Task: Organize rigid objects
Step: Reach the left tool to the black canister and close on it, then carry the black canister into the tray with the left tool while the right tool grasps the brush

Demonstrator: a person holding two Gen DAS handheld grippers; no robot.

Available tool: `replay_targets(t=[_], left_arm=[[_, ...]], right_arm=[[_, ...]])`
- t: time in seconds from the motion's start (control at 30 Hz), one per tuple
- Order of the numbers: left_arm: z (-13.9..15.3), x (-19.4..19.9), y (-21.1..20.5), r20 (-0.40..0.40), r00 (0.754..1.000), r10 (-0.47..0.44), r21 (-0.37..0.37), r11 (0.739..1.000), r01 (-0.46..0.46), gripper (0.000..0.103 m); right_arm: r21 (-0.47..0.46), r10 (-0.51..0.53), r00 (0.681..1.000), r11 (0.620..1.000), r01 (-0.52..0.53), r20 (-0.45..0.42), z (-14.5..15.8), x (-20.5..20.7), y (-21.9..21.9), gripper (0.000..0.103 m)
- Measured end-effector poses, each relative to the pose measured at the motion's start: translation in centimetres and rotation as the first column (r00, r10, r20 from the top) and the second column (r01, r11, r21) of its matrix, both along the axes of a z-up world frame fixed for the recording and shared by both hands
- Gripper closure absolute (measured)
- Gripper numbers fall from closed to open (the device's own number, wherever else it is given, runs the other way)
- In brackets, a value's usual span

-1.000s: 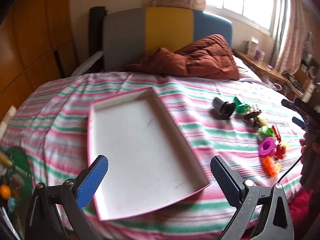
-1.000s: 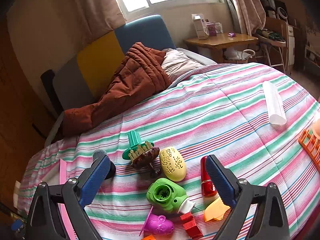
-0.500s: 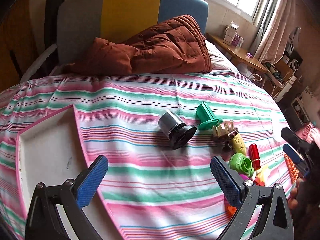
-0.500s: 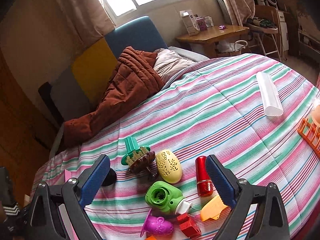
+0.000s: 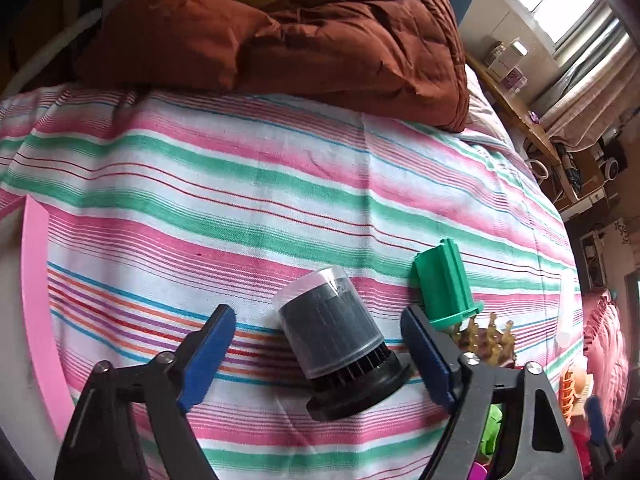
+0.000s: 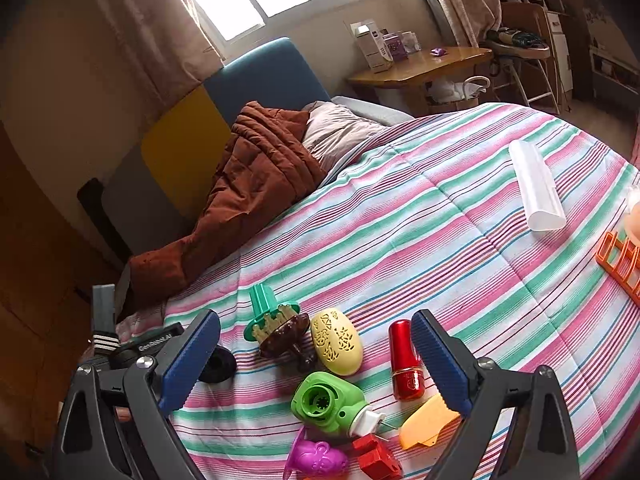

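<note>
Left gripper: spread wide astride black canister lying sideways on bedspread, apparently poised to grasp | tray: left, awaiting items | right gripper: spread, empty, over toys.

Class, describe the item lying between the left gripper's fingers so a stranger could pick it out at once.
On the striped bedspread, below the brown quilt, the open left gripper frames a dark cylinder lying on its side. Unlike the green plastic piece beside it, it is black, with a clear sleeve and a flared ribbed base.
</note>
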State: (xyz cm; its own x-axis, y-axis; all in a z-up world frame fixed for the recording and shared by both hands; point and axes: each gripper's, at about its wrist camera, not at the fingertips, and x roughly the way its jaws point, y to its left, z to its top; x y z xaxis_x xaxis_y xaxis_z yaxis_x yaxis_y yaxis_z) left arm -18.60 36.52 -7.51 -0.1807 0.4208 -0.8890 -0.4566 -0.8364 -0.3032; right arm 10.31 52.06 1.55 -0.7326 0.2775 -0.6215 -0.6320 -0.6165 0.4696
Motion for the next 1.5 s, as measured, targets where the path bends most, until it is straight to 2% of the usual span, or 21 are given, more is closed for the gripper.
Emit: replay_targets(t=[0.03,0.07,0.1,0.13,0.23,0.47,0.63,0.73,0.8,0.87,0.93,1.1,1.3,1.5], left_arm=[[-0.4,0.1,0.1,-0.004,1.000,0.004,-0.011,1.000,-0.004,0.037],[-0.2,0.5,0.2,-0.052,0.999,0.002,-0.021,1.000,-0.003,0.042],[-0.2,0.9,0.3,-0.068,0.997,-0.022,-0.020,1.000,0.021,0.057],[-0.4,1.3,0.4,-0.073,0.996,-0.047,-0.032,0.998,0.044,0.060],[-0.3,2.7,0.4,-0.129,0.987,-0.096,-0.059,0.994,0.089,0.060],[0.0,7.3,-1.6,-0.177,0.969,-0.173,-0.095,0.983,0.158,0.060],[0.5,13.2,-4.2,-0.259,0.924,-0.280,-0.142,0.958,0.250,0.060],[0.5,16.7,-5.9,-0.300,0.896,-0.328,-0.160,0.943,0.292,0.060],[0.5,18.4,-7.0,-0.314,0.883,-0.349,-0.153,0.936,0.316,0.060],[0.5,20.3,-8.1,-0.345,0.860,-0.377,-0.161,0.926,0.341,0.060],[0.6,21.5,-9.0,-0.368,0.847,-0.383,-0.165,0.924,0.346,0.060],[0.7,22.3,-10.7,-0.387,0.851,-0.356,-0.143,0.935,0.326,0.060],[0.7,22.0,-11.1,-0.377,0.862,-0.339,-0.109,0.940,0.323,0.060],[0.4,21.7,-11.3,-0.368,0.866,-0.338,-0.076,0.939,0.334,0.059]], right_arm=[[-0.009,-0.012,1.000,1.000,0.012,-0.004,-0.1,0.2,0.3,0.005],[-0.018,-0.024,1.000,1.000,0.024,-0.007,-0.2,0.4,0.6,0.005],[-0.027,-0.035,0.999,0.999,0.035,-0.008,-0.2,0.6,0.9,0.005],[-0.036,-0.045,0.999,0.998,0.045,-0.009,-0.3,0.8,1.2,0.005],[-0.067,-0.058,0.998,0.996,0.057,-0.021,-0.6,1.0,1.8,0.005],[-0.123,-0.016,1.000,0.992,0.014,-0.018,-1.4,0.6,2.2,0.005],[-0.212,0.084,0.996,0.973,-0.086,-0.018,-2.6,-0.7,1.8,0.008],[-0.213,0.129,0.992,0.969,-0.128,-0.011,-2.7,-1.4,1.1,0.008],[-0.211,0.157,0.988,0.965,-0.155,-0.009,-2.8,-1.8,0.7,0.018],[-0.215,0.192,0.981,0.958,-0.188,-0.001,-2.9,-2.3,0.3,0.022],[-0.211,0.227,0.974,0.952,-0.220,0.010,-2.9,-2.7,-0.2,0.027],[-0.167,0.316,0.947,0.938,-0.304,0.055,-2.9,-4.1,-2.0,0.029],[-0.103,0.339,0.929,0.940,-0.327,0.147,-3.3,-5.0,-3.5,0.029],[-0.030,0.379,0.901,0.924,-0.381,0.210,-1.3,-8.5,-3.6,0.029]])
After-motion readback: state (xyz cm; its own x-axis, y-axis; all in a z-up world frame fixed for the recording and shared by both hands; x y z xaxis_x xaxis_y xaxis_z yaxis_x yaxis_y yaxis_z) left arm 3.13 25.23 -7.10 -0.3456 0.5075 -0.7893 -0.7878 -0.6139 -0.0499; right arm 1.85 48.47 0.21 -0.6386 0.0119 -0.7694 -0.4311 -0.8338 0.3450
